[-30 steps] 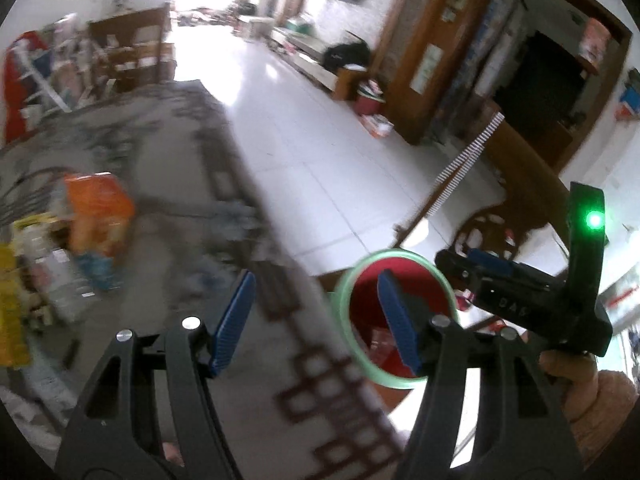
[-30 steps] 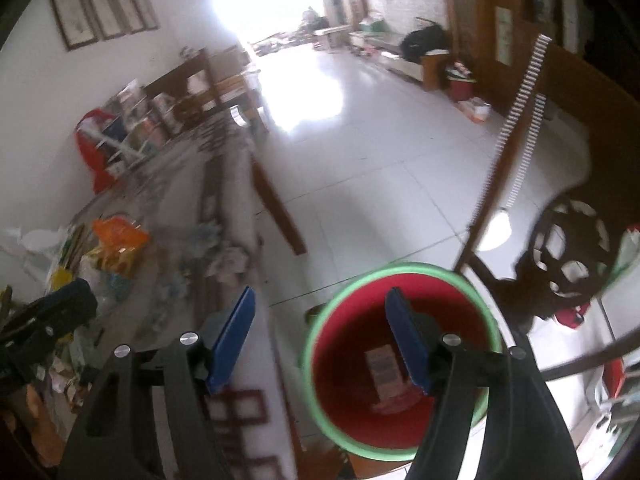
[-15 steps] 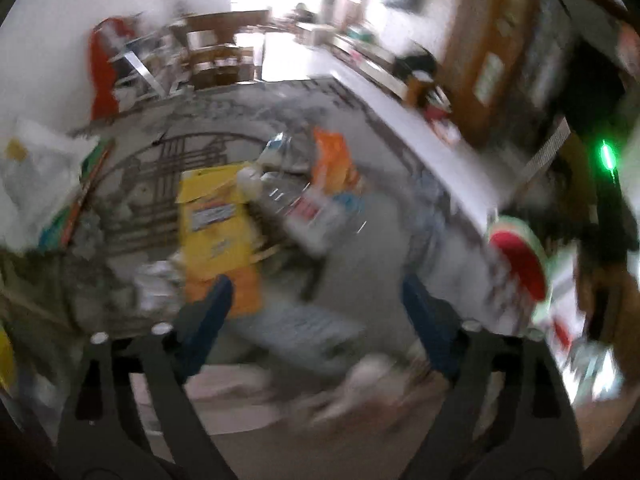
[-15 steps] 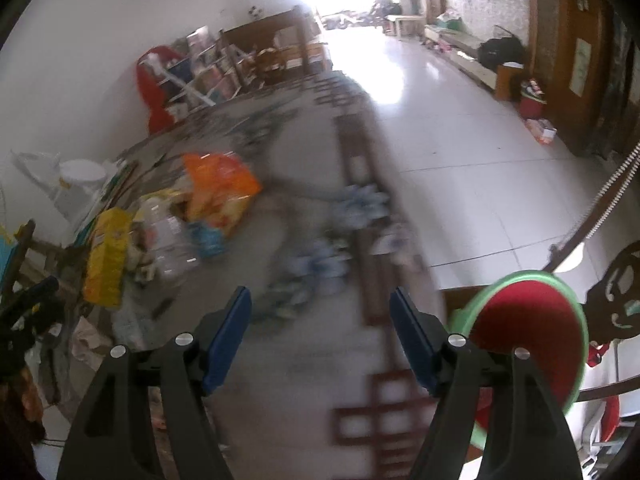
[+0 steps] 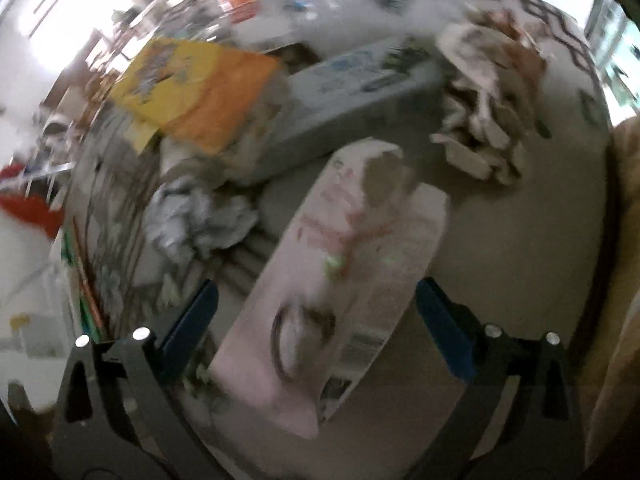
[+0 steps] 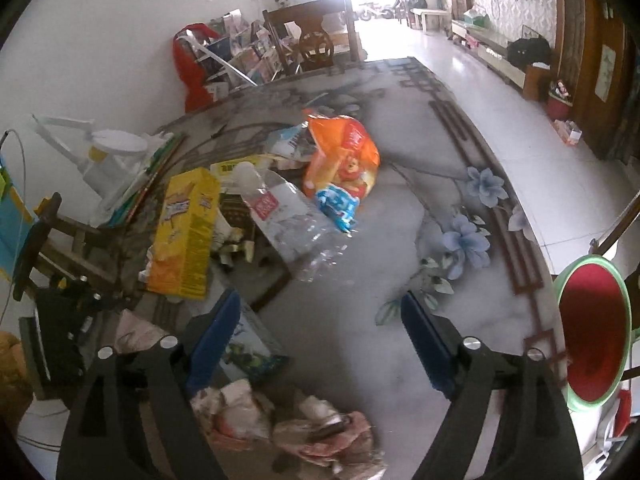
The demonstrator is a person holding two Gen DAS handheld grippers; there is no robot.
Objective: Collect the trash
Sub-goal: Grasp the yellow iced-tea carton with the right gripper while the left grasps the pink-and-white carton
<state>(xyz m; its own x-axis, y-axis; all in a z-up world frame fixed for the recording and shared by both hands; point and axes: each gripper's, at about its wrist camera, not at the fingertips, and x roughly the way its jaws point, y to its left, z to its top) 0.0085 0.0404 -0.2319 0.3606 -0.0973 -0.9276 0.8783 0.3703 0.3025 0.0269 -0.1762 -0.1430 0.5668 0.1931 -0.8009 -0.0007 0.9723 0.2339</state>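
Observation:
My left gripper (image 5: 316,320) is open and hovers low over a flat pink carton (image 5: 332,280) lying between its fingers on the table. Around it lie a crumpled white tissue (image 5: 196,220), a crumpled brownish paper (image 5: 488,92), a grey box (image 5: 352,96) and a yellow-orange box (image 5: 192,88). My right gripper (image 6: 320,336) is open and empty above the table. Ahead of it lie a clear plastic bottle (image 6: 288,216), an orange snack bag (image 6: 344,156) and the yellow box (image 6: 184,232). Crumpled paper (image 6: 304,428) lies just below its fingers. The red bin with green rim (image 6: 592,336) stands off the table's right edge.
The table (image 6: 400,216) has a marble-pattern cover with blue flowers. A white lamp (image 6: 104,152) and books stand at its left. A dark chair (image 6: 316,40) stands at the far end. The left gripper's body (image 6: 60,328) shows at lower left of the right wrist view.
Both grippers swung left from over the red bin to over the trash on the table. The left one dropped close to the pink carton. Both stayed open.

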